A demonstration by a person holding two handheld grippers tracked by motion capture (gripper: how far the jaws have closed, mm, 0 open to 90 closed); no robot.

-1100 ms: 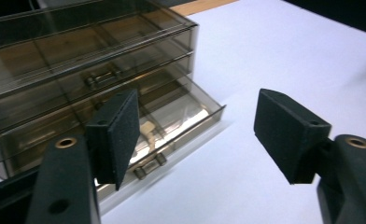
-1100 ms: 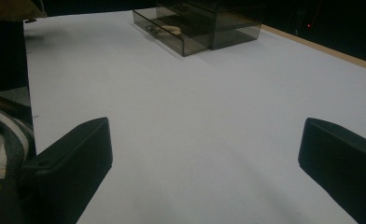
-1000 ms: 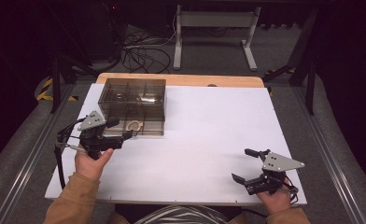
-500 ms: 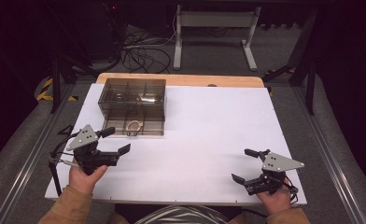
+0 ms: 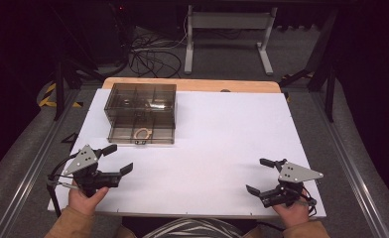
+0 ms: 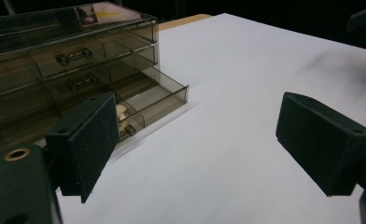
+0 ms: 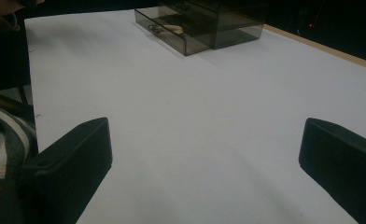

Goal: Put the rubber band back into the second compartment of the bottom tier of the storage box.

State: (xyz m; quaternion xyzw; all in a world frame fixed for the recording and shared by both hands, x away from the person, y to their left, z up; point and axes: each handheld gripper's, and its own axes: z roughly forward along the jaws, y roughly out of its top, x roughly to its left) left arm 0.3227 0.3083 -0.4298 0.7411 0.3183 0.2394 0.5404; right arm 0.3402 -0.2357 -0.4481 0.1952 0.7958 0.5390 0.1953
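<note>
A smoky see-through drawer chest (image 5: 141,106) stands at the table's back left. Its bottom drawer (image 5: 142,135) is pulled out, with a pale ring (image 5: 142,133) lying inside. My left gripper (image 5: 121,157) sits near the front left edge, well clear of the drawer. Its jaws have just been opening and are open, with nothing between them. In the left gripper view (image 6: 209,144) the open drawer (image 6: 158,100) lies ahead on the left. My right gripper (image 5: 255,174) rests open at the front right, and the right gripper view (image 7: 204,172) shows bare white surface between its pads.
A white sheet (image 5: 222,139) covers the table, with a wooden edge (image 5: 192,84) showing at the back. Cables (image 5: 153,54) and a desk frame (image 5: 227,29) are on the floor beyond. Metal rails (image 5: 29,163) run along both sides.
My left gripper has drawn back from the drawer front toward the near left edge and sunk lower, its jaws now wider apart. The right gripper has kept still.
</note>
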